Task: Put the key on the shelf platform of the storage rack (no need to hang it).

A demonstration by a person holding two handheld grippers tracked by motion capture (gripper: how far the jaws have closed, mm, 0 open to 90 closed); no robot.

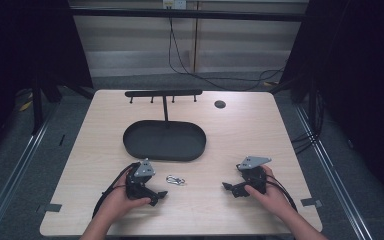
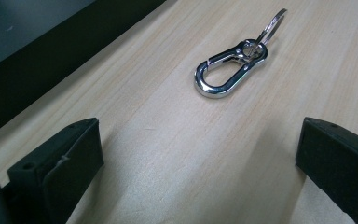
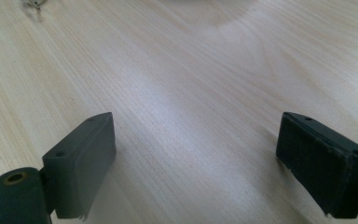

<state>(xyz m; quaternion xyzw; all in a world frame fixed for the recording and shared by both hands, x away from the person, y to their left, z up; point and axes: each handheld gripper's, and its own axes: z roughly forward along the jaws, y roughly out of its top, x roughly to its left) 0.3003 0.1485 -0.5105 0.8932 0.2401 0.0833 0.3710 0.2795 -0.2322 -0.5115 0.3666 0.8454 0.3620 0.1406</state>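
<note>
The left gripper [image 2: 200, 154], jaws wide and empty, lined up on the carabiner [image 2: 230, 70] lying on the table [image 1: 260, 140]; next came advancing and closing, while the right gripper [image 3: 196, 163] waited wide.

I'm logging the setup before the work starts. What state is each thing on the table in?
Carabiner clip: lying flat on the table, gate shut, key ring attached, untouched.
Left tool: jaws wide open, nothing between them, aimed at the clip.
Right tool: jaws wide open, empty.
Black tray: empty.
Hook rack: upright behind the tray, nothing hanging on it.
</note>
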